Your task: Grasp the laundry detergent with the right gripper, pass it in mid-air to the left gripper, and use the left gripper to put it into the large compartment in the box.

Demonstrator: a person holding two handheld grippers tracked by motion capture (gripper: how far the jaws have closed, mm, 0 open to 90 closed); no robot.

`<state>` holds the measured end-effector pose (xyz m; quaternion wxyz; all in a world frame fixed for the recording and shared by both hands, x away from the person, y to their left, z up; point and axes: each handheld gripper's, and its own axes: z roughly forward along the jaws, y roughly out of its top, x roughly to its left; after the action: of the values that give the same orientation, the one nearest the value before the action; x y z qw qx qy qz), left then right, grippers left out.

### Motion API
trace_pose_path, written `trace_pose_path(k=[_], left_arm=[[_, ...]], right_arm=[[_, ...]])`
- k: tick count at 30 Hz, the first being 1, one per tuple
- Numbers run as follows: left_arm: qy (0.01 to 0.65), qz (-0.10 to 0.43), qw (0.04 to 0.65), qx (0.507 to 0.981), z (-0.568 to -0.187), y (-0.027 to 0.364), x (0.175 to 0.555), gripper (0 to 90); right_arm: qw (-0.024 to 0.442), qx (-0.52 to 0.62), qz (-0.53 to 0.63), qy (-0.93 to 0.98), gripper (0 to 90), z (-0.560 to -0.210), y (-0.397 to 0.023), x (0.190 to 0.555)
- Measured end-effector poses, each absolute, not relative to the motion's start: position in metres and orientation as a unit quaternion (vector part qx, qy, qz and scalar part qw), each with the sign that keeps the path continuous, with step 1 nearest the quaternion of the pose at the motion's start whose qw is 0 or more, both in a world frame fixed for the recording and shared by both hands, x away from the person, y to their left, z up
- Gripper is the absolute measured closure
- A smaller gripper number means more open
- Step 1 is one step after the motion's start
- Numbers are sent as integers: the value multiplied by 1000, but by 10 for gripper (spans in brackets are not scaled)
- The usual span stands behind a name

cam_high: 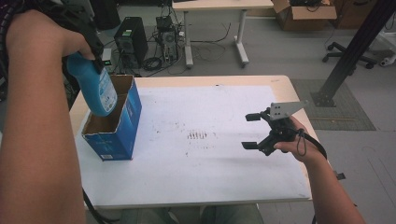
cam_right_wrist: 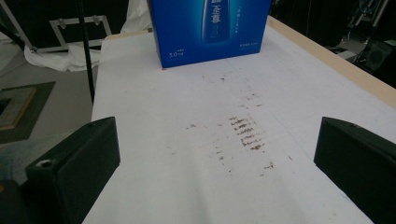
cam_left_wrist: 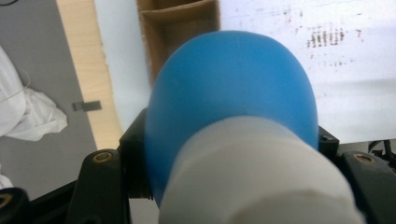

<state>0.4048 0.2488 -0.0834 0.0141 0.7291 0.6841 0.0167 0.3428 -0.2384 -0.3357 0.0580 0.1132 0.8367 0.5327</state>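
While left gripper (cam_high: pixel 95 58) clamps one bottle (cam_high: pixel 95 88); one box (cam_high: pixel 114 123).

The white sheet (cam_high: pixel 224 163) covering the desk (cam_high: pixel 285 84) lay bare across its middle and right side, marked with brown stains (cam_right_wrist: pixel 245 133), so a gripper could pass freely there. The one obstacle standing on it was the open blue box (cam_high: pixel 116 126) near the left edge. Its mouth was partly taken up by the blue bottle (cam_high: pixel 93 88), which the left gripper (cam_high: pixel 95 58) held tilted over the opening, jaws clamped on it. The right gripper (cam_high: pixel 252 131) hovered over the right side, jaws spread wide, well apart from the box, with bare sheet between them.
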Motion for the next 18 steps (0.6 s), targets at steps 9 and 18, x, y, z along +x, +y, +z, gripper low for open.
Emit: trace_pose_path(k=[9, 18], left_arm=[[691, 16, 16, 722, -92, 263, 406, 381], [695, 13, 11, 719, -114, 268, 409, 381]], right_arm=[[58, 111, 535, 836, 4, -335, -236, 343], [57, 112, 533, 837, 5, -336, -235, 342]])
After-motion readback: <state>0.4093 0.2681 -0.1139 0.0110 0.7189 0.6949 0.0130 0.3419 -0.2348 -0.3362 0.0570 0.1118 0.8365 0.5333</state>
